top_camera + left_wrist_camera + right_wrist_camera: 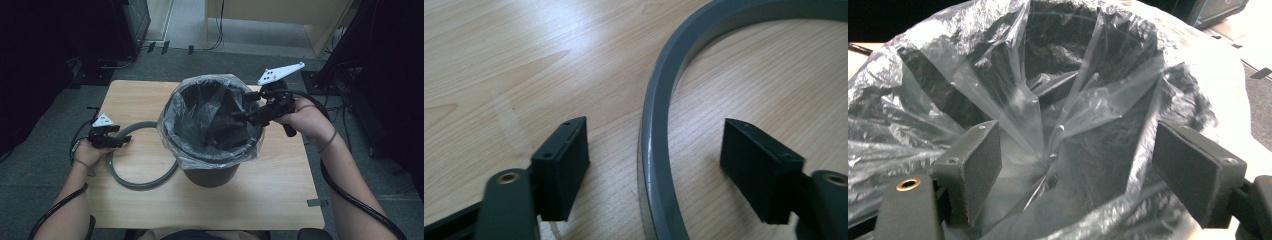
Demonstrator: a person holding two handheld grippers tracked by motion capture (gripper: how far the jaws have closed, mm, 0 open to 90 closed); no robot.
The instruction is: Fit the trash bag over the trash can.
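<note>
On the bench, the left tool stands open astride a stiff, likely light grey ring near the left edge; the right tool, open, hovers over the bin's thin, slippery liner.

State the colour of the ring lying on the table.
The ring is dark grey, clearest in the left gripper view.

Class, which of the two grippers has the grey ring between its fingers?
The left gripper: its open fingers straddle the ring lying on the table; the right gripper points into the bin.
</note>
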